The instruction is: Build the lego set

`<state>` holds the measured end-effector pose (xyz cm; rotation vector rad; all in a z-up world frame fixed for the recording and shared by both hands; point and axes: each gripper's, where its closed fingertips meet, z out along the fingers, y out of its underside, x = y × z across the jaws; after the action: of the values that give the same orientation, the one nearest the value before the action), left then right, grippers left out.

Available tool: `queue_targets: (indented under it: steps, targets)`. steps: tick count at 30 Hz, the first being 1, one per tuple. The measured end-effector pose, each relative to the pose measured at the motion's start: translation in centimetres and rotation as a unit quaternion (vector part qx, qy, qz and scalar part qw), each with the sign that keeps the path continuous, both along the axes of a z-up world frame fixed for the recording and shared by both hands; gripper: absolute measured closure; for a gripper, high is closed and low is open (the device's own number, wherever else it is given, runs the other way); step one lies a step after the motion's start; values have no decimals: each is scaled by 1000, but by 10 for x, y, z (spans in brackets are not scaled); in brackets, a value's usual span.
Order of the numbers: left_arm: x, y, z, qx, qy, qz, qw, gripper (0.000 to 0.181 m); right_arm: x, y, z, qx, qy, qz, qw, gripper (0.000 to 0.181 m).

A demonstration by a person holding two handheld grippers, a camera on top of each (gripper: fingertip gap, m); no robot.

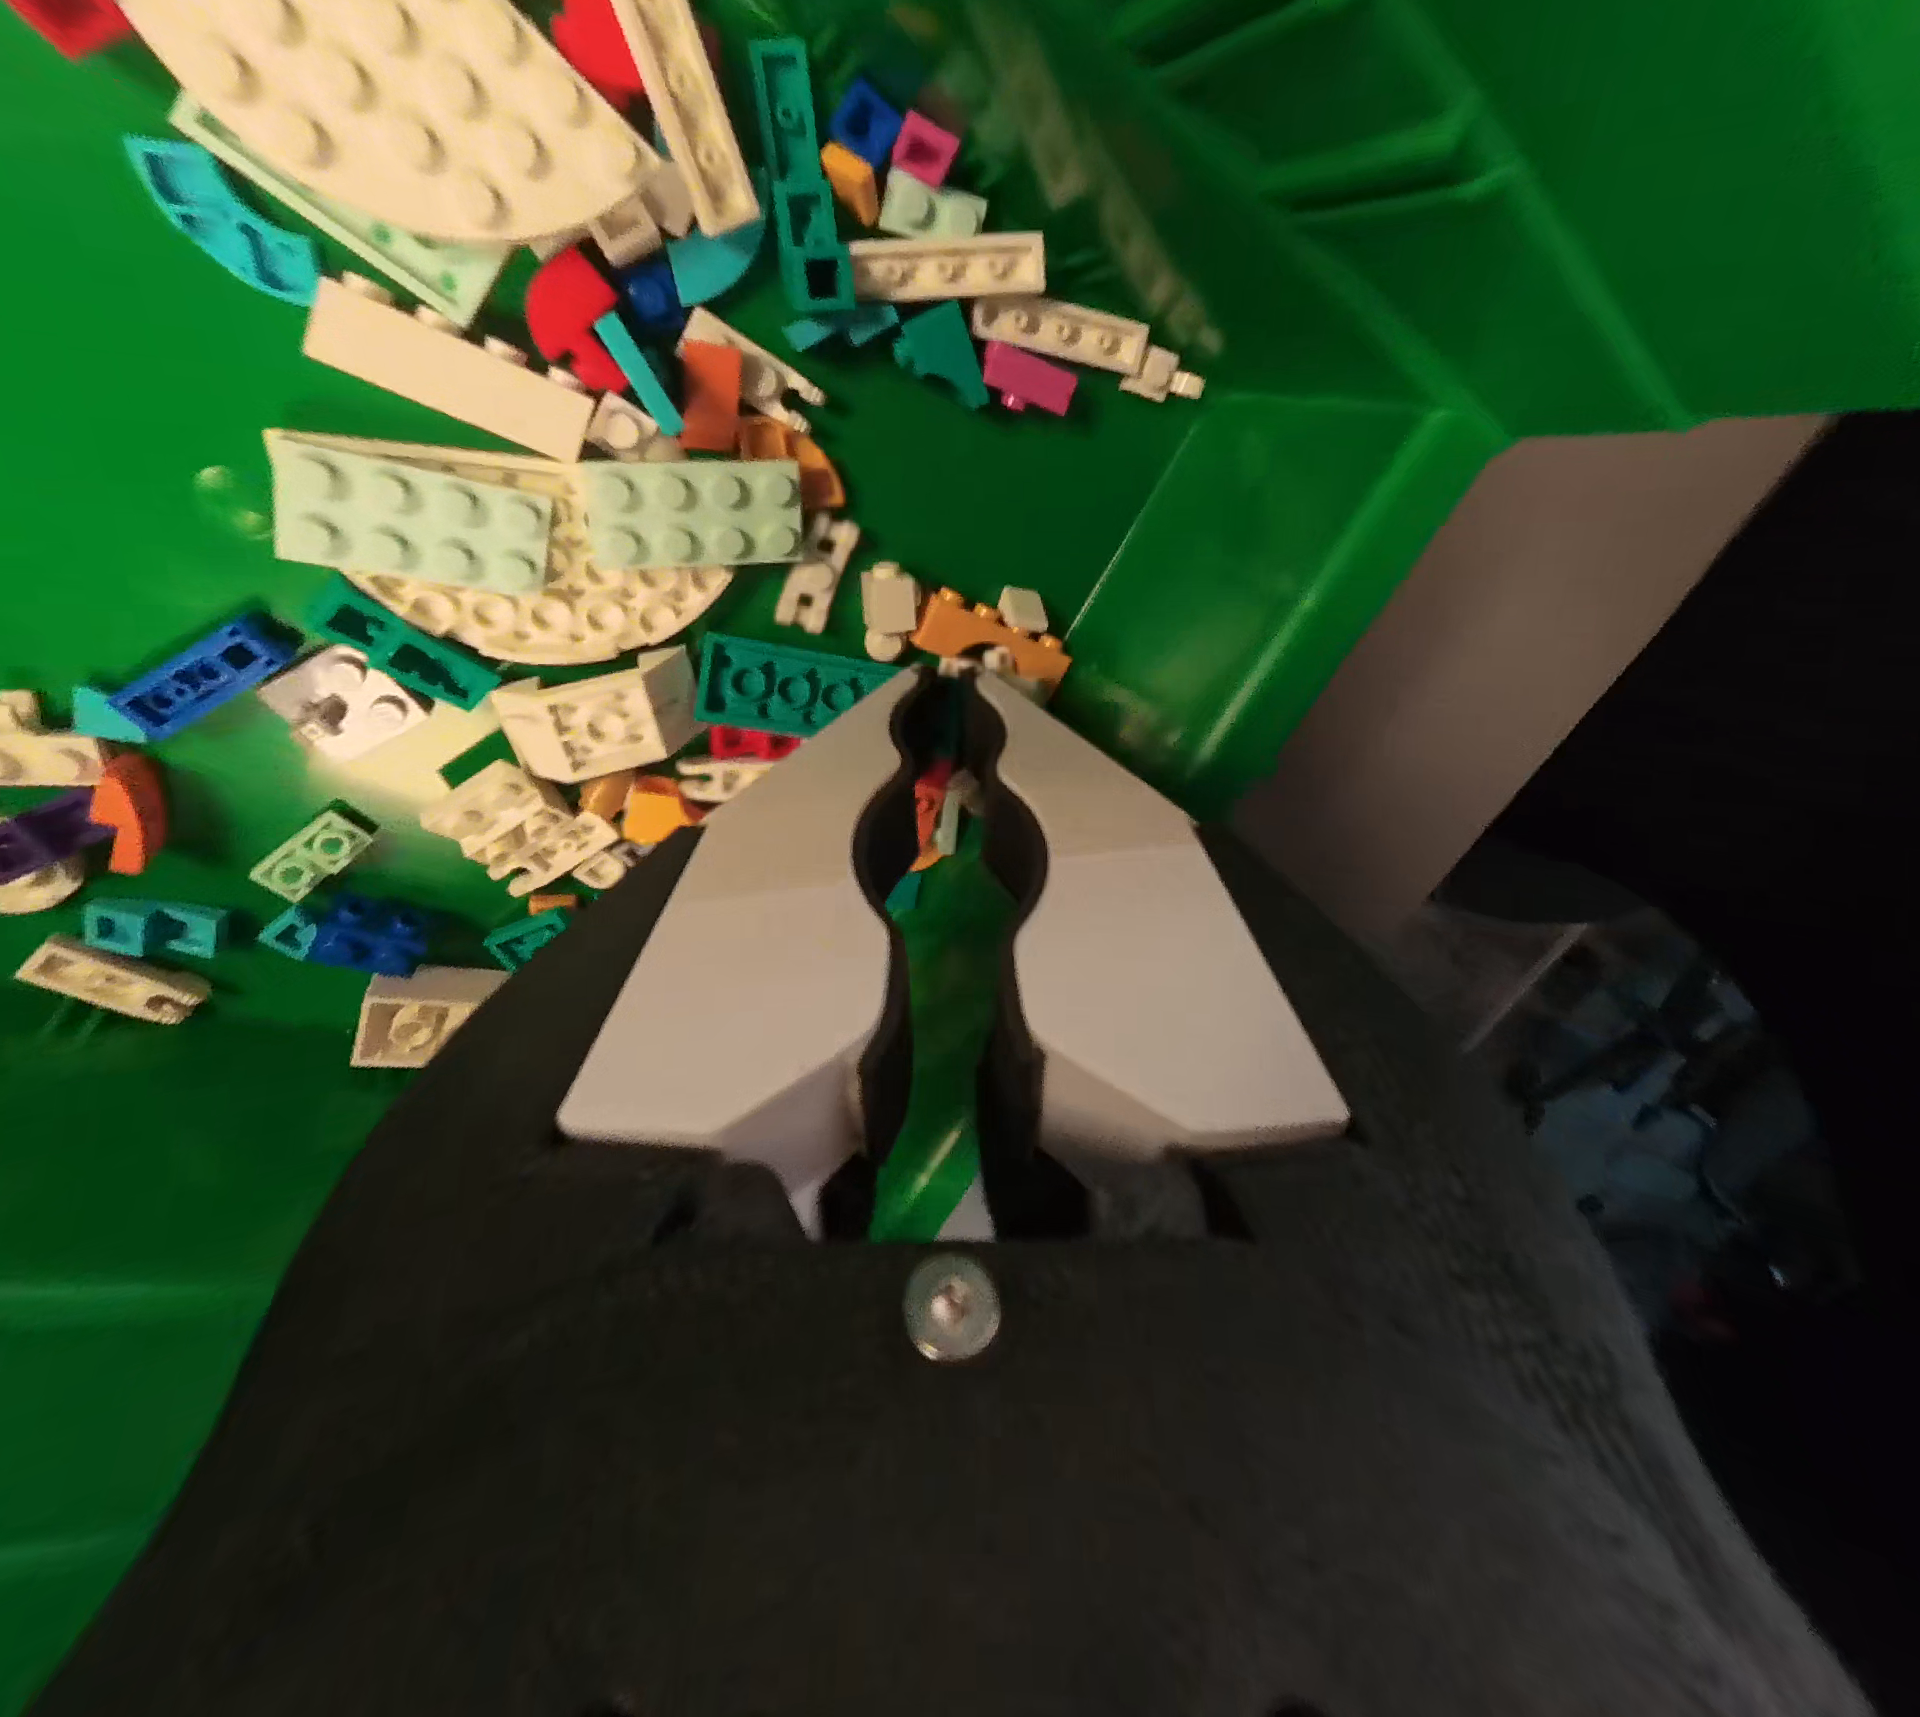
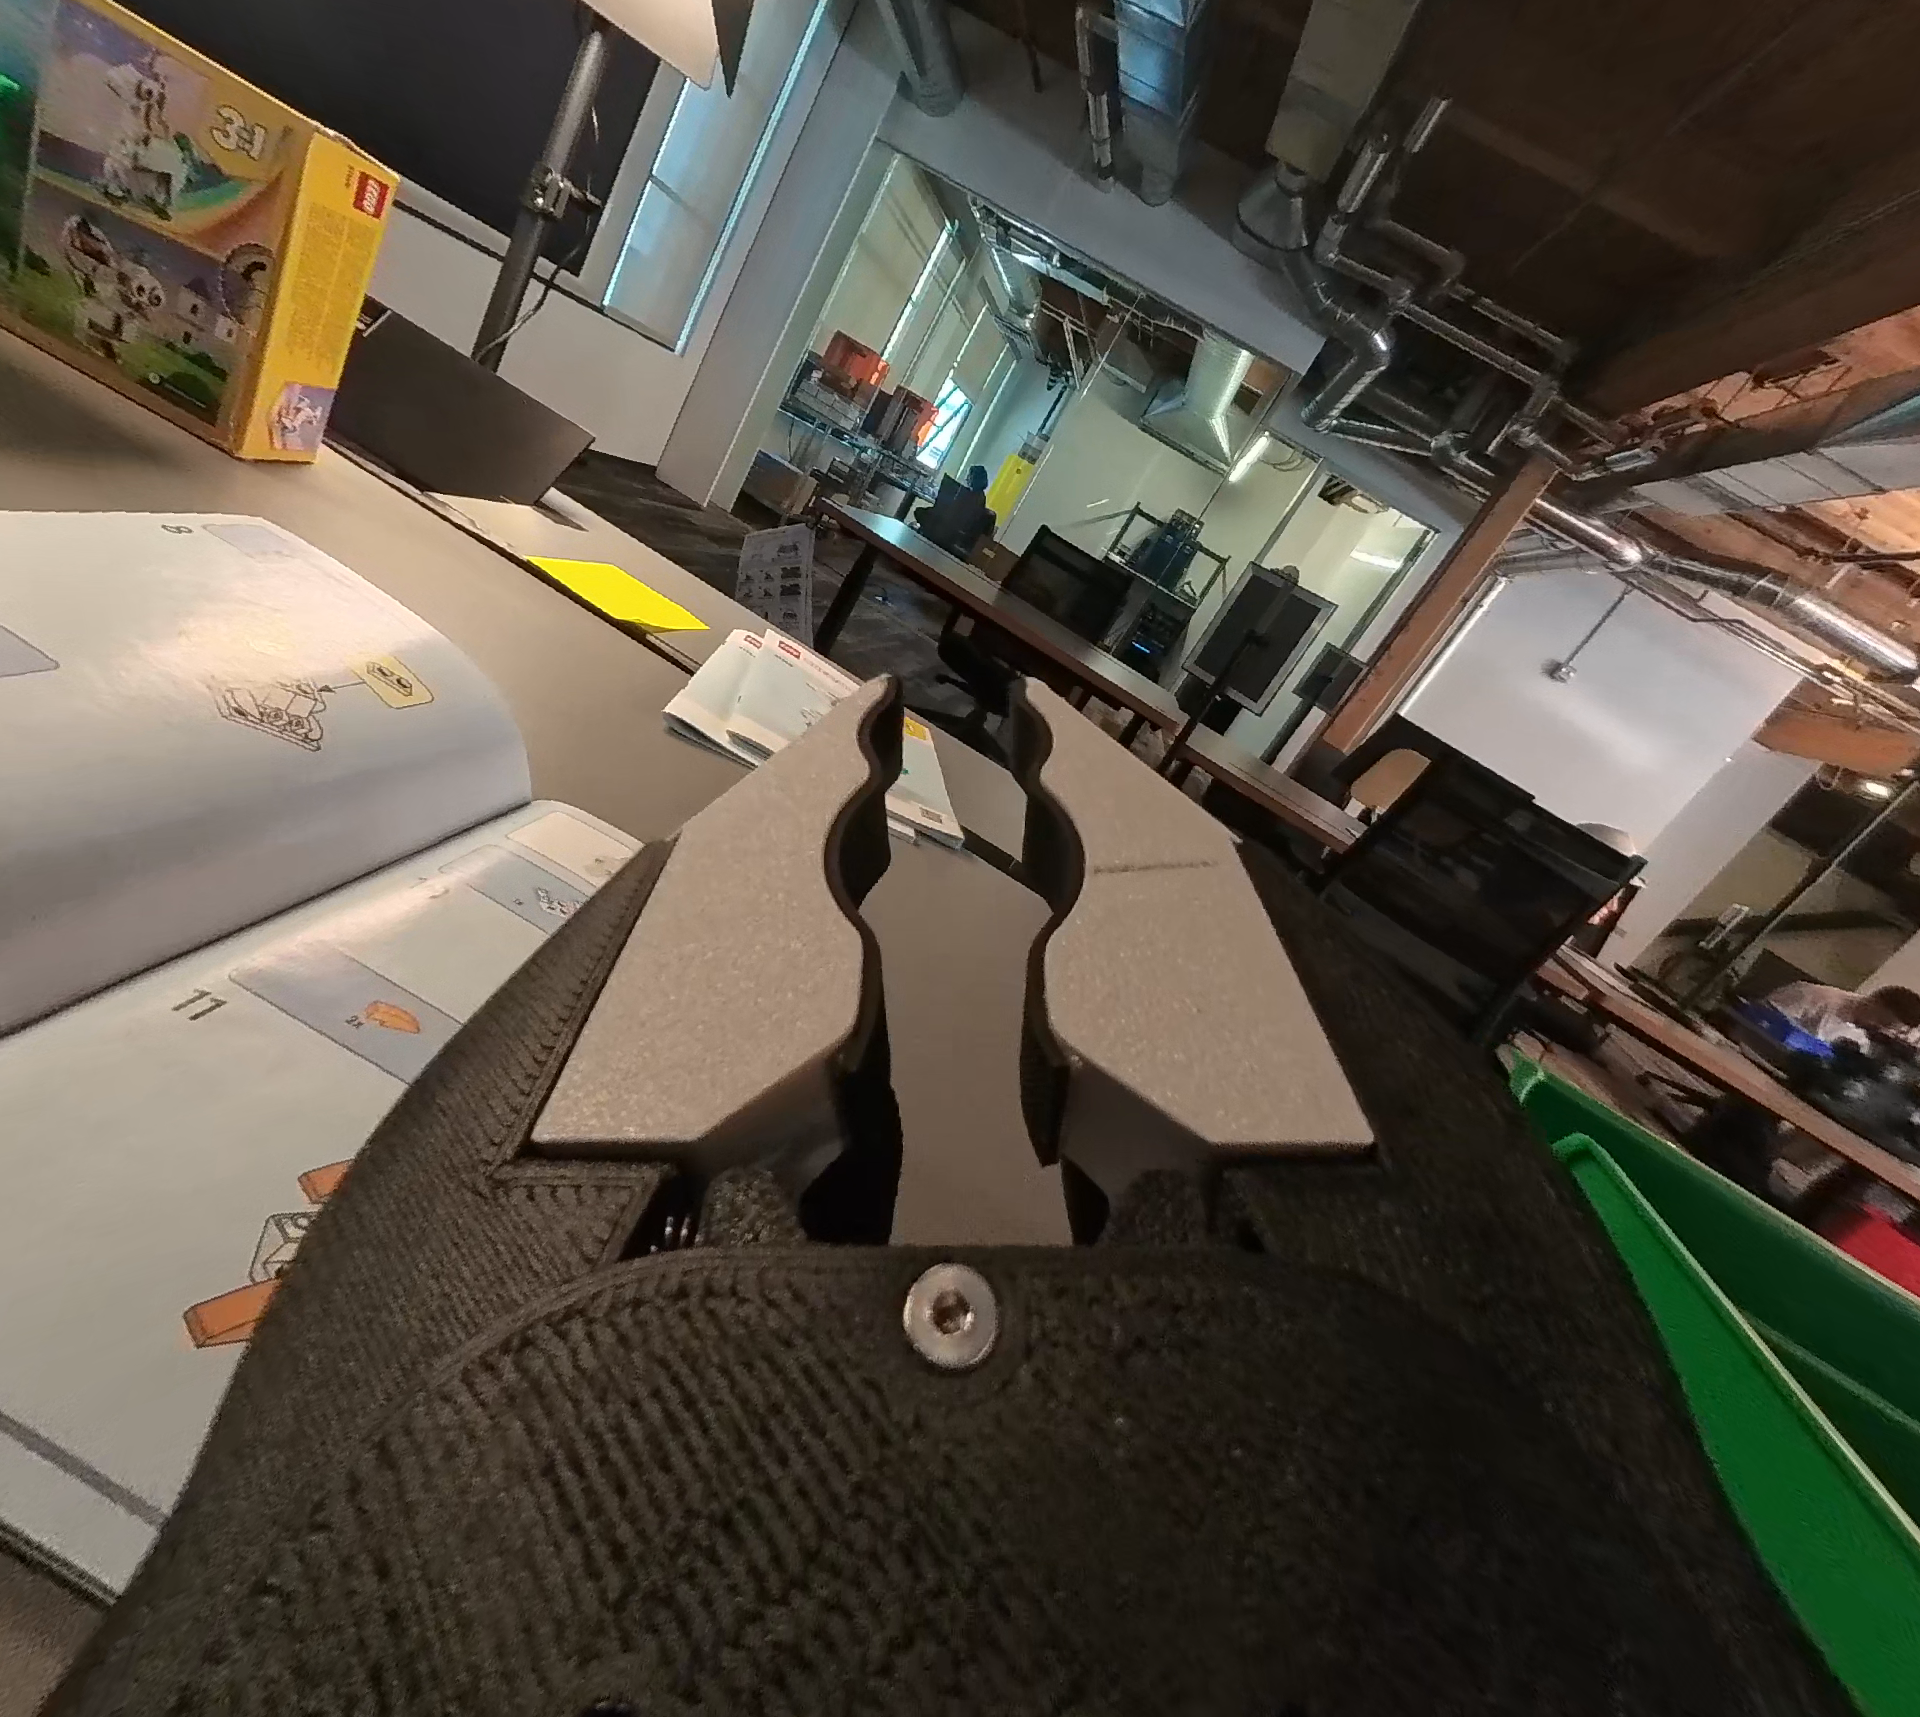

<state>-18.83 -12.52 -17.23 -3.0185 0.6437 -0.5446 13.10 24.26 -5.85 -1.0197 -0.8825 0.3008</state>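
Left claw (image 1: 951, 680) is down inside the green bin (image 1: 1351, 109), tips nearly together right at the orange arch brick (image 1: 987, 628) — blurred, so I cannot tell if it is gripping that brick or just touching it. Loose lego pieces (image 1: 582, 462) are piled on the bin floor: big white half-round plate (image 1: 312, 5) at top left, 2 mint plates (image 1: 540, 514) over a smaller white round plate (image 1: 551, 618), a teal plate (image 1: 790, 691) just left of the claw tips, plus small red, blue, magenta and orange bits scattered around.

Right claw (image 2: 961, 711) is open and empty — hovering low over the grey tabletop (image 2: 582, 680). Open instruction booklet (image 2: 260, 836) lies at its left, folded leaflets (image 2: 769, 701) just ahead of the tips, set box (image 2: 187, 244) stands further back left, yellow sheet (image 2: 618, 592) beyond. Green bin edge (image 2: 1714, 1355) is at lower right.
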Motion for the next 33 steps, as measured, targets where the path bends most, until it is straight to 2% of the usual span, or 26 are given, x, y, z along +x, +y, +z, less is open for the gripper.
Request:
queue_targets:
  steps: [1, 5, 10, 15, 18, 20, 22, 27, 33]
  targets:
    - [2, -1, -1, 0, -4, -4, 1000, 178, 0, 0, 0, 0, -1, 0, 1000, 163]
    - [12, 11, 1, 37, -35, -7, 999, 178, -1, 0, -1, 1, -4, -1, 1000, 163]
    - [28, 37, 10, 126, -66, -37, 989, 173, -1, 1, -1, 2, -5, -3, 1000, 163]
    - [13, 68, 12, 222, 14, -48, 974, 162, 0, 1, -1, 3, -7, -6, 1000, 163]
    - [2, 83, 14, 253, 39, -21, 966, 160, 0, 2, -1, 3, -7, -8, 1000, 163]
    - [3, 90, 13, 262, 14, 17, 965, 162, 0, 2, -1, 3, -7, -8, 1000, 163]
    - [-7, 97, 10, 273, 27, 46, 961, 162, -1, 2, -2, 3, -8, -8, 1000, 163]
    - [-20, 104, 2, 281, 48, 57, 957, 159, -1, 2, -2, 3, -8, -7, 1000, 163]
    - [-60, 111, 2, 289, 162, 65, 941, 159, -1, 2, -2, 2, -10, -6, 1000, 163]
